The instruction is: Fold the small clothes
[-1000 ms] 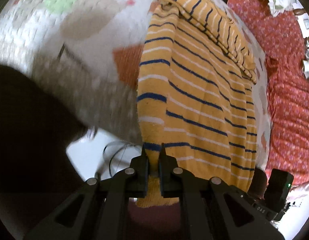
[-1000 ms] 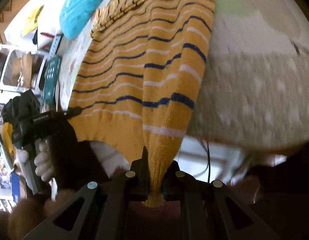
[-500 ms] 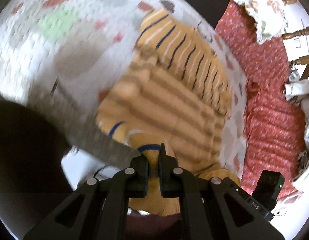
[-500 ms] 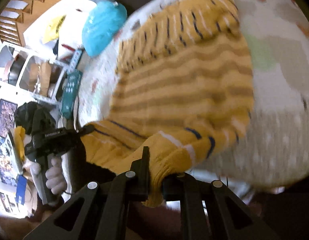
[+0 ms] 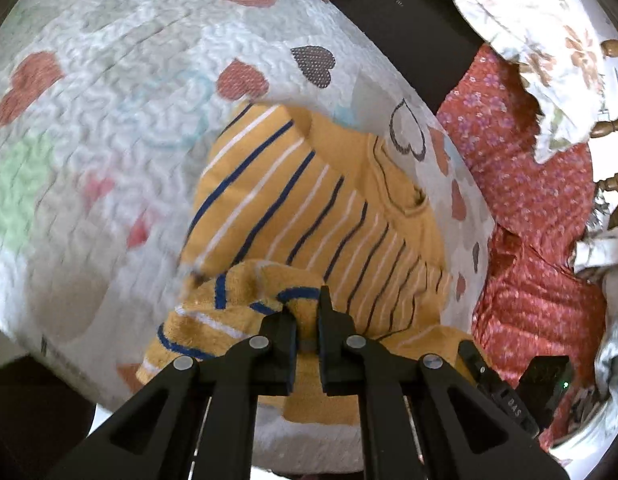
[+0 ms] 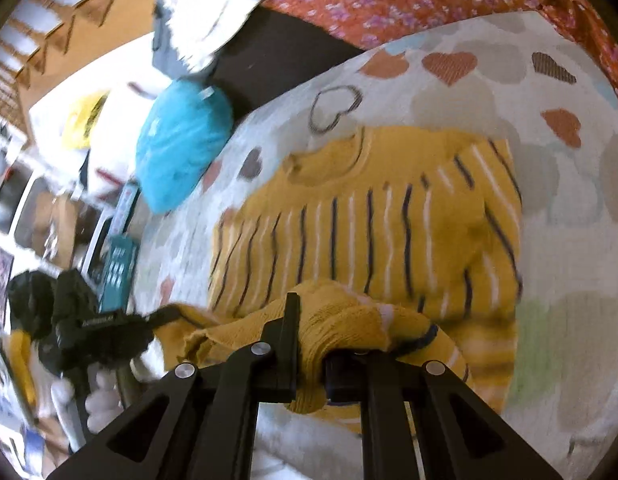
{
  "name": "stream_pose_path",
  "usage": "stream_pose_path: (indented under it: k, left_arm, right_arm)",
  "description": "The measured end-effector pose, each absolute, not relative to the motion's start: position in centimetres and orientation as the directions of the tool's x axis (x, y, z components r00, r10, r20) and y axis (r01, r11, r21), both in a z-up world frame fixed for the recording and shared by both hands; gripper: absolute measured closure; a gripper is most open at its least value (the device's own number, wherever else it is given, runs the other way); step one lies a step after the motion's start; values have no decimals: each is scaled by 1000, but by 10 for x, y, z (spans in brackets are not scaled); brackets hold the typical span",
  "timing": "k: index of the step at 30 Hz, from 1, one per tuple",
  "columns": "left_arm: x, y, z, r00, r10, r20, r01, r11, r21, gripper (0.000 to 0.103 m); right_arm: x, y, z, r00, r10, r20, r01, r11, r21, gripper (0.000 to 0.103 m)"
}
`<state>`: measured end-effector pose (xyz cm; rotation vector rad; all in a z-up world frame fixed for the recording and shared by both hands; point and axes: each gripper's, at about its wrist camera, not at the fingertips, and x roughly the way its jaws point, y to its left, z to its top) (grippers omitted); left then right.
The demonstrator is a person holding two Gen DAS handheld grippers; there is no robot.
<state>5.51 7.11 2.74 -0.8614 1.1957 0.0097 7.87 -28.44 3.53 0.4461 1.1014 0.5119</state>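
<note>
A small yellow sweater (image 5: 309,208) with navy and white stripes lies on a white quilt with hearts (image 5: 109,120). Its neck end lies flat on the far part; its hem end is lifted and bunched toward me. My left gripper (image 5: 307,312) is shut on one corner of the hem. My right gripper (image 6: 313,344) is shut on the other hem corner, with thick knit bunched between its fingers. The sweater also shows in the right wrist view (image 6: 369,224), and the left gripper (image 6: 89,328) with the hand holding it is at its lower left.
A turquoise cushion (image 6: 181,140) lies at the quilt's far edge. A red flowered cloth (image 5: 541,240) lies beside the quilt, with a floral fabric (image 5: 529,32) beyond it. Shelves and clutter (image 6: 49,200) stand past the quilt's edge in the right wrist view.
Both grippers have carried the hem up and forward over the sweater. The sweater was stretched out long before; now its lower half bunches over the flat upper half.
</note>
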Motion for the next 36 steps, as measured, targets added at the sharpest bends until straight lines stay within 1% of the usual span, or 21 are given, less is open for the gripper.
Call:
stream_pose_path:
  k: [3,5,7,8,9,10,11,14,15,16,17,18,19,22,25,27,29,30,32,34,36]
  left_arm:
    - [83,75,16,392,-415,-821,-461,683,-566,94]
    - [97,80,6,392,-433,-812,-478,658,-582,92]
    - [105,85,2,411,-474,-779,-467,624,-626,82]
    - [105,88,3,431,-484,-762,-452,615,-646,72]
    - [103,90,8,457,-486,-745,-431,611,-664,60]
    - [100,93,13,482,-487,-729,-411,609,-678,54]
    - [95,96,17,505,-486,-714,-391,609,-690,46]
    - [75,108,25,573,-460,-678,-358,604,-712,38]
    - [70,112,26,586,-438,-682,-364,610,-704,36]
    - [65,115,25,596,-407,-692,-374,623,-687,36]
    - [59,118,23,601,-370,-708,-385,643,-662,36]
    - [56,120,20,601,-332,-727,-395,668,-631,36]
    - [54,120,18,598,-309,-739,-395,689,-608,36]
    - [56,118,16,588,-267,-764,-373,748,-549,36]
    - [54,131,18,591,-166,-789,-435,759,-485,36]
    - [50,149,18,581,-88,-809,-499,747,-440,36]
    - [44,170,15,586,-68,-807,-543,707,-454,36]
    - [40,182,13,589,-61,-806,-563,685,-463,36]
    - [35,198,7,579,-52,-814,-594,656,-465,36]
    - [32,208,2,577,-67,-814,-600,641,-478,36]
    - [30,214,1,572,-61,-818,-605,642,-470,36]
  right_arm:
    - [115,-285,22,372,569,-734,-121,813,569,93]
    - [136,-284,7,367,558,-744,-95,818,567,90]
    - [150,-285,-5,372,533,-760,-66,831,552,88]
    - [155,-286,-11,373,524,-766,-50,835,548,85]
    - [160,-288,-18,370,519,-770,-33,836,548,83]
    - [163,-290,-21,369,517,-772,-21,835,549,78]
    - [166,-291,-26,370,517,-772,-8,832,554,76]
    - [172,-292,-29,382,519,-765,-10,830,558,71]
    - [173,-292,-27,389,516,-763,-19,833,553,70]
    - [173,-292,-25,396,514,-761,-24,834,551,65]
    - [174,-292,-22,410,507,-758,-25,837,546,57]
    - [174,-294,-17,434,494,-753,-21,841,540,53]
    - [174,-296,-12,455,487,-746,-14,841,540,46]
    - [176,-299,5,497,444,-745,18,853,521,41]
    - [163,-274,32,520,467,-715,-48,852,521,42]
    - [154,-235,37,449,521,-726,-136,843,521,47]
    - [143,-191,34,377,547,-747,-219,837,502,65]
    - [139,-165,28,338,540,-771,-257,841,476,70]
    - [134,-126,15,298,490,-819,-312,861,402,89]
    - [137,-87,-1,292,412,-863,-349,886,305,91]
    - [145,-61,-9,291,401,-869,-368,885,286,91]
